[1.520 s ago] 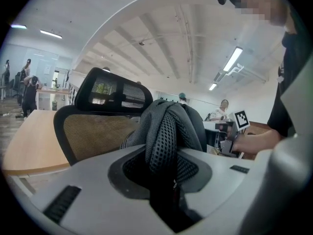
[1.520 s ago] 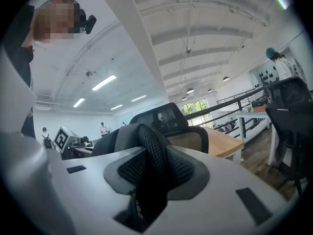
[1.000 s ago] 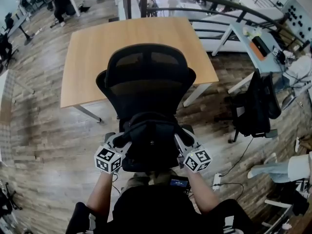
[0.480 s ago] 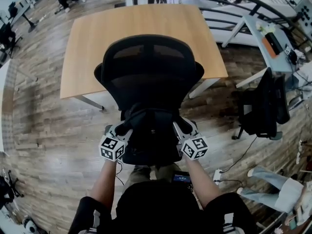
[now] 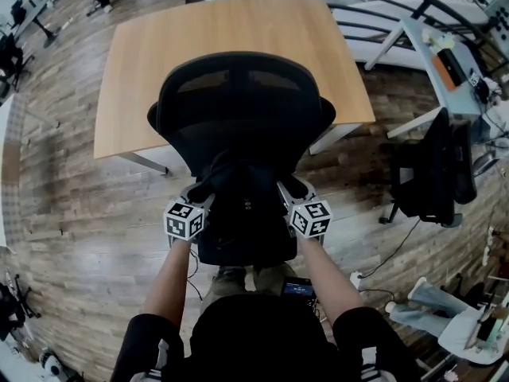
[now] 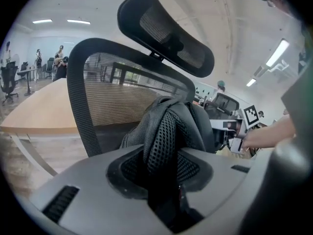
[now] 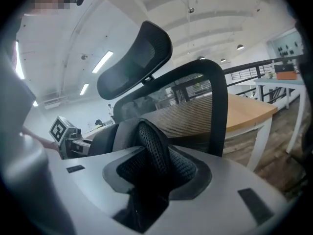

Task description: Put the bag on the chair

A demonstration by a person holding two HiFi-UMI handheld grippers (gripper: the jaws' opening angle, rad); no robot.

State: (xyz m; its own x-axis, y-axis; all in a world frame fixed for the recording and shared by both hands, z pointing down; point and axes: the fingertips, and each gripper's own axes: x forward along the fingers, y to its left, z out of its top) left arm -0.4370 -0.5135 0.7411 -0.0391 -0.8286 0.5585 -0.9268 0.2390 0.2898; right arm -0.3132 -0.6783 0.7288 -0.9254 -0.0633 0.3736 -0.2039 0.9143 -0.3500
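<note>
A black backpack (image 5: 246,217) hangs low over the seat of a black mesh-backed office chair (image 5: 238,102), close against its backrest. My left gripper (image 5: 204,197) holds the bag's left shoulder strap (image 6: 164,136), and my right gripper (image 5: 287,194) holds the right strap (image 7: 152,148). In both gripper views the padded mesh strap runs down between the jaws. Both pairs of jaws have just been opening, and the straps still lie between them. The bag hides the seat, so I cannot tell whether the bag rests on it.
A wooden table (image 5: 223,30) stands just behind the chair. A second black chair (image 5: 433,173) and a white desk (image 5: 445,54) stand at the right, with a railing beyond. Cables and a power strip (image 5: 356,278) lie on the wood floor near my right side.
Both grippers have carried the bag forward and down, closer to the chair's backrest. The grippers now sit nearer together at the bag's top.
</note>
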